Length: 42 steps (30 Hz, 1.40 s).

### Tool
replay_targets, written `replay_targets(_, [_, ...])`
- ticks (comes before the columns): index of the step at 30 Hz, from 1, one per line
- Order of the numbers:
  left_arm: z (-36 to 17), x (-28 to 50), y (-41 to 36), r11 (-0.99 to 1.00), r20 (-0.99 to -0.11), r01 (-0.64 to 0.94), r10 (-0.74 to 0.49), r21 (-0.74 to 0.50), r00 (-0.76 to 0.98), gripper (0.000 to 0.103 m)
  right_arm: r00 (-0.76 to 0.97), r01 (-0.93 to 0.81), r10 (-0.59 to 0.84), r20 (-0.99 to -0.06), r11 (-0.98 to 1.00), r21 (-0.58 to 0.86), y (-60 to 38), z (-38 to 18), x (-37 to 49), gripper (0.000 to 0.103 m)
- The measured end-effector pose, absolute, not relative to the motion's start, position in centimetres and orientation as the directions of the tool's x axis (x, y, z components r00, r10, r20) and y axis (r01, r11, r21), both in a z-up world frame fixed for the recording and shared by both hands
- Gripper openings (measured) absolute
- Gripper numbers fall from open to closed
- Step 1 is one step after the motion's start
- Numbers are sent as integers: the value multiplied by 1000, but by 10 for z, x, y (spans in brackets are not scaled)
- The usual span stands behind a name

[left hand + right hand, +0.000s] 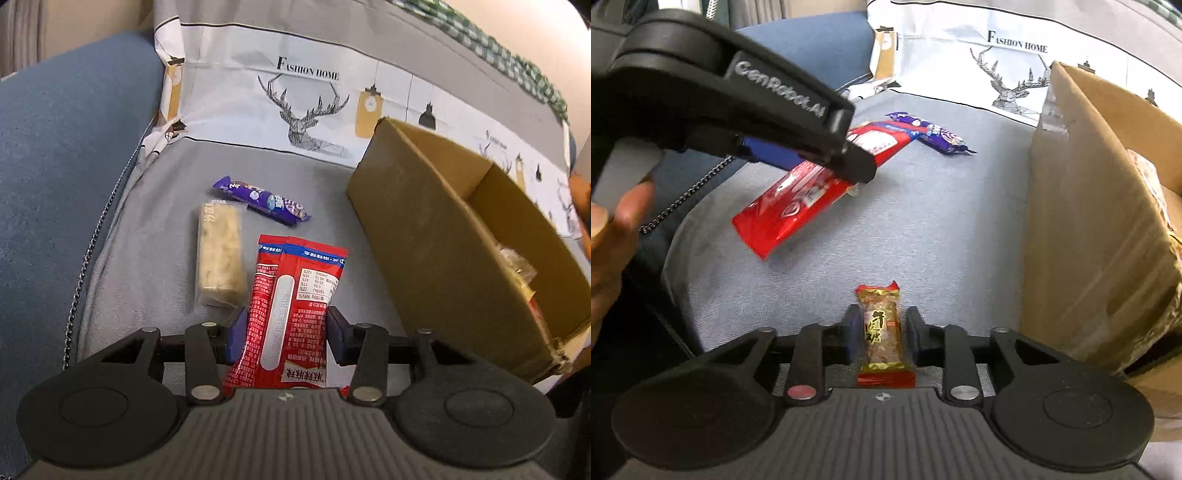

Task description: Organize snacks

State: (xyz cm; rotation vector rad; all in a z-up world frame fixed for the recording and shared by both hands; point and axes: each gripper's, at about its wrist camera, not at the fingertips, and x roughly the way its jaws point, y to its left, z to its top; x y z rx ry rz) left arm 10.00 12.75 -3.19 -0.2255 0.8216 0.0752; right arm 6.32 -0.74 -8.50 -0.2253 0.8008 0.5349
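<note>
Left claw pinching the red snack packet between its blue pads, one pad on each long edge; in the right wrist view the same packet hangs tilted in the left claw, clear of the grey sofa cover, with part of a hand at the left edge. Right claw with its two fingers on either side of a small gold-wrapped candy with red twisted ends; narrow gaps show between pads and wrapper, so the claw stands spread around the candy rather than pressing it, and the candy appears to lie on the cover. Still lying on the sofa cover: a pale nougat bar in clear wrap, just beside the red packet, and a purple snack packet beyond it, set at an angle near the bar's far end. Cardboard box standing open on the right side of the cover, near the backrest printed with a deer drawing. Inside the box, at its near end, a few wrapped snacks are partly visible, clear and yellowish wrappers with a red one beneath; their number cannot be told. In the right wrist view the box wall hides most of the contents.
</note>
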Motion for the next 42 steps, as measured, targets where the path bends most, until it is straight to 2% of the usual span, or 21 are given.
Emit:
replay_targets(9, [-40, 105, 113, 991, -747, -101, -2, -93, 665, 50, 583, -551, 360, -729, 834, -28, -1, -88, 62, 33])
replay_targets(11, [-41, 106, 115, 989, -747, -110, 0, -98, 664, 50, 586, -561, 362, -725, 827, -40, 0, -88, 58, 22])
replay_targets(16, [-40, 104, 116, 988, -743, -113, -4, -107, 670, 50, 604, -561, 366, -708, 827, -51, -2, -85, 53, 18])
replay_targets(20, [-38, 102, 116, 988, -738, -110, -5, -107, 675, 50, 625, -550, 379, -682, 834, -41, -6, -78, 50, 18])
replay_targets(42, [-39, 102, 112, 992, -735, -99, 7, -82, 678, 50, 630, -544, 389, -672, 839, -24, -10, -73, 47, 18])
